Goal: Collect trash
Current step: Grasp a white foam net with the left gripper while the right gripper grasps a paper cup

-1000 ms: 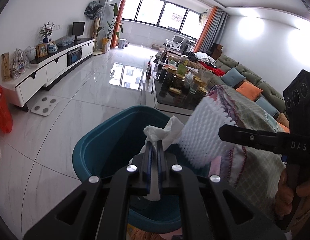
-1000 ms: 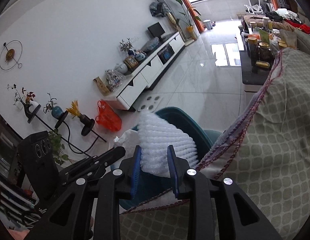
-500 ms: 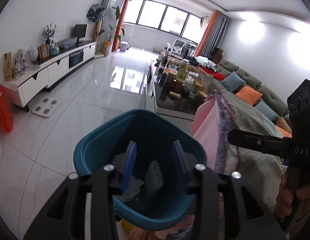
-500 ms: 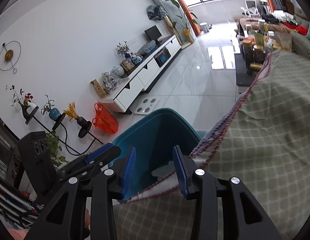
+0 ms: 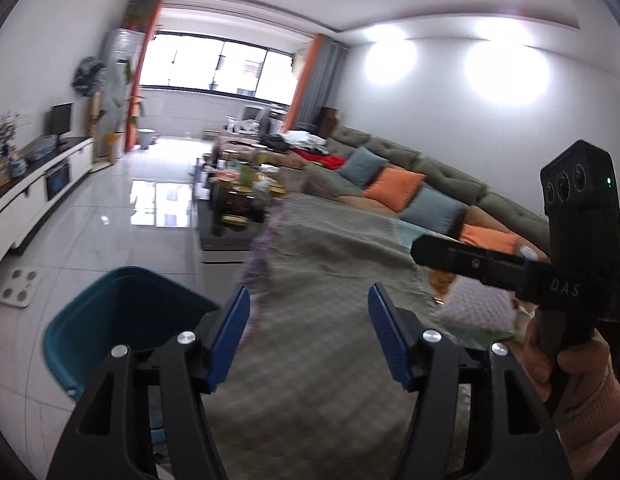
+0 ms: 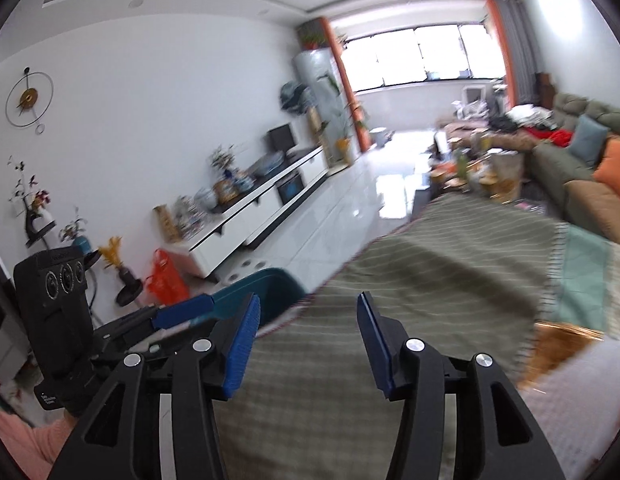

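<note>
Left gripper (image 5: 308, 322) and right gripper (image 6: 305, 332), jaws opening, nothing between.

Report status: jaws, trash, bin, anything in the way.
Left gripper and right gripper: jaws opening, nothing between them. Teal bin on the floor beside the checked cloth. White foam net on the cloth. Nothing blocking.

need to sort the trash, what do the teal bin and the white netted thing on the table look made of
Teal bin: probably moulded plastic, smooth even walls with a rounded rim. White netted piece: likely foam mesh, a soft pale surface with a faint grid, though blur leaves it uncertain.
</note>
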{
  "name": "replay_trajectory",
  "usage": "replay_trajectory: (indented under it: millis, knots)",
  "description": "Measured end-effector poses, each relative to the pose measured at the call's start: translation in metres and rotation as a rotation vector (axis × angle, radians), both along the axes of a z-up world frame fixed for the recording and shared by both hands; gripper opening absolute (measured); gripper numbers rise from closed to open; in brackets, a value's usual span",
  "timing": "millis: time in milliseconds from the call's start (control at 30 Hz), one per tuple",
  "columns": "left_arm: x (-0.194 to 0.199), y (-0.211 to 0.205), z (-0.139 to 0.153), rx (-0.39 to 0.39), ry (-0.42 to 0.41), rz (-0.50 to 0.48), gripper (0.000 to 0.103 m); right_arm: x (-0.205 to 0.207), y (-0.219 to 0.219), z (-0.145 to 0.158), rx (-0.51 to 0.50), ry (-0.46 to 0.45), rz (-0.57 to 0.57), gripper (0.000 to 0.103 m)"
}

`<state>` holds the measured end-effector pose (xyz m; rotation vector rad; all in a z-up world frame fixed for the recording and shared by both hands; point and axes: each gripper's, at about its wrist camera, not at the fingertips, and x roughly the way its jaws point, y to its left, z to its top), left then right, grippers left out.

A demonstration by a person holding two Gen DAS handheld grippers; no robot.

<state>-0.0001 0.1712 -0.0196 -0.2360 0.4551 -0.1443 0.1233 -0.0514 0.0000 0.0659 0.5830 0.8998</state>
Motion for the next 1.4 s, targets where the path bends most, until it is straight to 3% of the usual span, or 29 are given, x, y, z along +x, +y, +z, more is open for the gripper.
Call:
replay_trajectory:
  millis: [233,533,700,833,1067,1200,1400]
  knots:
    - [0.017,-0.073,-0.006,0.016,0.029,-0.195,0.064,-0.019,-0.065,0.007,-0.023,-0.07,-0.157,0.053]
    - [0.034,-0.146,-0.013,0.062,0.059,-0.359,0.068,-0.032,-0.157,0.003,-0.028,-0.093,-0.382,0.053]
    - [0.055,-0.171,-0.015,0.074,0.086,-0.404,0.069,-0.033,-0.202,0.0,-0.021,-0.093,-0.49,0.053]
    - [0.064,-0.191,-0.016,0.09,0.099,-0.435,0.076,-0.028,-0.23,-0.012,-0.012,-0.055,-0.552,0.054]
    - [0.085,-0.208,-0.024,0.104,0.154,-0.425,0.077,-0.017,-0.248,-0.036,0.021,0.046,-0.559,0.054]
    - [0.093,-0.206,-0.028,0.085,0.187,-0.424,0.074,-0.013,-0.244,-0.043,0.023,0.064,-0.535,0.042]
    - [0.103,-0.204,-0.033,0.066,0.23,-0.436,0.052,-0.017,-0.239,-0.043,0.017,0.048,-0.509,0.026]
